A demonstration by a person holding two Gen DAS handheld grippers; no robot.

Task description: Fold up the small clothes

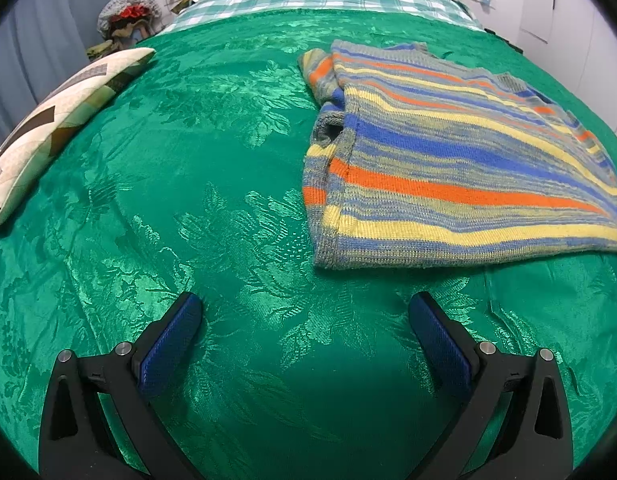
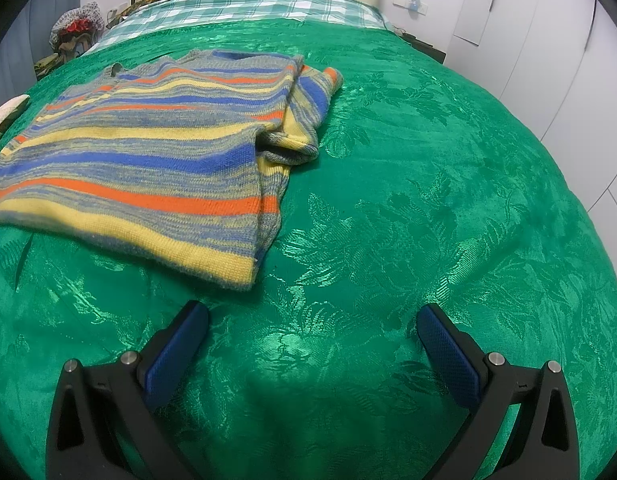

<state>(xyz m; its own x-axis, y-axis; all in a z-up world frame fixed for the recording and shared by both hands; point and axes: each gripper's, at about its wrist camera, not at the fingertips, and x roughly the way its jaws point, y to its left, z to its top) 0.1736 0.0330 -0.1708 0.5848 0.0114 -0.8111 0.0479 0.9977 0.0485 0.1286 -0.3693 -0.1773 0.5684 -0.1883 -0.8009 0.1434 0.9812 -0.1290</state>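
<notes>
Both-sided, left tool (image 1: 304, 304) and right tool (image 2: 312, 316) hover spread apart over the bedspread (image 1: 228, 160), near the sweater (image 1: 448, 168).

The sweater (image 1: 460, 152) lies flat on the bed (image 1: 212, 184), ahead of both grippers and not touching them. It is to the right of the left gripper (image 1: 304, 312) and to the left of the right gripper (image 2: 312, 320). A pillow (image 1: 56, 120) lies at the bed's left edge, well apart from the sweater.

Left gripper (image 1: 304, 304) and right gripper (image 2: 312, 314) hover, fingers spread wide.
</notes>
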